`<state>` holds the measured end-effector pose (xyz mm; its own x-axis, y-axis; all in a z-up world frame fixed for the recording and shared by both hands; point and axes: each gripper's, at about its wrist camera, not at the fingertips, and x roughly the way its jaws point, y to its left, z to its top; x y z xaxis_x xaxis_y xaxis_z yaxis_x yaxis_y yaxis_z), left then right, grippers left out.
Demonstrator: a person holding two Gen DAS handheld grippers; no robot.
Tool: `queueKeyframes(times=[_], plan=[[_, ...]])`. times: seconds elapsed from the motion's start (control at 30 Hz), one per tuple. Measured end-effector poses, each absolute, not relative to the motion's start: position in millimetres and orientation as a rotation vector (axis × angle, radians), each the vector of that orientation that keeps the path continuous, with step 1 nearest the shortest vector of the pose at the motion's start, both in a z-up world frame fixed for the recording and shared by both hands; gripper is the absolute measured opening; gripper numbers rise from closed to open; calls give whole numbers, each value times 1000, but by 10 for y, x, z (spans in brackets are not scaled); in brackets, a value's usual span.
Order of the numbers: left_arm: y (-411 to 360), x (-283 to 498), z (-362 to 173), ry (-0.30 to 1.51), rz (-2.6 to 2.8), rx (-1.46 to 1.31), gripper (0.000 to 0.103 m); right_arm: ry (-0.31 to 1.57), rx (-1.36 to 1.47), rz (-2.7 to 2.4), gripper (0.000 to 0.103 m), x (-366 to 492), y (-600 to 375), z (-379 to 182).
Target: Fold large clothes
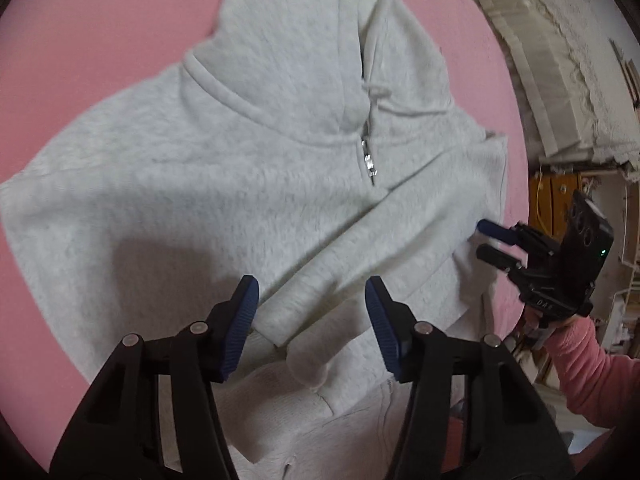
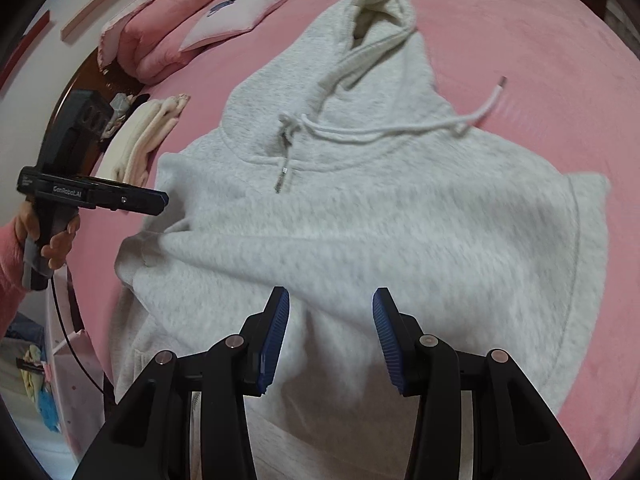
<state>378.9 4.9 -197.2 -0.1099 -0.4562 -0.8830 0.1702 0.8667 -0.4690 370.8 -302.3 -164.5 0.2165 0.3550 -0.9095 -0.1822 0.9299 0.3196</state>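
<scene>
A light grey zip hoodie [image 1: 240,184] lies front up on the pink bed cover [image 1: 100,40], hood pointing away, with a sleeve folded across its chest. My left gripper [image 1: 311,286] hovers open over that sleeve's cuff; no cloth is between its blue pads. At the hoodie's right edge the right gripper [image 1: 486,240] shows its jaws apart, a hand in a pink sleeve holding it. In the right wrist view the hoodie [image 2: 400,220] fills the middle, its white drawstring [image 2: 400,130] trailing right. My right gripper [image 2: 331,296] is open above the cloth. The left gripper [image 2: 160,200] appears side-on at the hoodie's left edge.
A folded pink quilt [image 2: 160,28] and a pale pillow [image 2: 240,12] lie at the bed's far left. A stack of cream folded clothes [image 2: 140,140] sits by the bed's left edge. Beyond the bed's right edge are a rough wall [image 1: 560,60] and wooden furniture [image 1: 556,200].
</scene>
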Motion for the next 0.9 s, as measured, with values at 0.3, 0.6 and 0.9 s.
queueKeyframes(times=[0.3,0.6,0.9], plan=[[20,3758,-2172,1570,-527,-296,1,1281,227,179,44,3379,-3383,-1662],[222,3932,-1822,1387,-468,-322,1,1197,392,8,44,3109,-3484,-1566],[305,3996,-1979,1380,-288,-332,6,1128,347,-7,44,3259,-3164,-1506]])
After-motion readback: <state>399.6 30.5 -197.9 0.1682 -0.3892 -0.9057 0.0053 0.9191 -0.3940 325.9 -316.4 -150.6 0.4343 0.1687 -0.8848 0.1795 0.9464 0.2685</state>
